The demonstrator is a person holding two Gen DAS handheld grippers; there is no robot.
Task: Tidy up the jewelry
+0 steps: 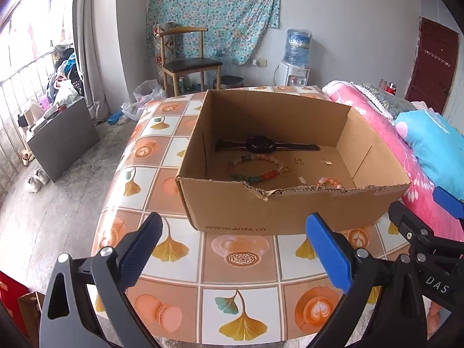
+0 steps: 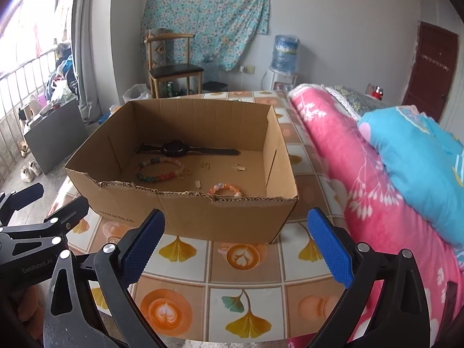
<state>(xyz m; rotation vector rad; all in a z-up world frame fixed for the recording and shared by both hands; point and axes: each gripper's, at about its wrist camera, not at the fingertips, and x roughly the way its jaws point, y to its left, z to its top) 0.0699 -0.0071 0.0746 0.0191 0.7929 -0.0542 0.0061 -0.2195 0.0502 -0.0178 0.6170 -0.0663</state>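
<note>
On the table (image 1: 179, 264) stood an open box (image 1: 290, 211) holding the jewelry: watch (image 1: 261, 144), bead bracelet (image 1: 255, 169), pink bracelet (image 2: 224, 189), small rings (image 1: 285, 171). Left gripper (image 1: 235, 249) and right gripper (image 2: 237, 249) hovered before the box, fingers spread and empty. Judged light: beads slippery and limp, best pinched across the strand; watch stiffest at its case; rings awkward.

open-topped box (image 1: 290, 211) leaves entry from above; pink quilt (image 2: 362, 174) crowds its right side.
</note>
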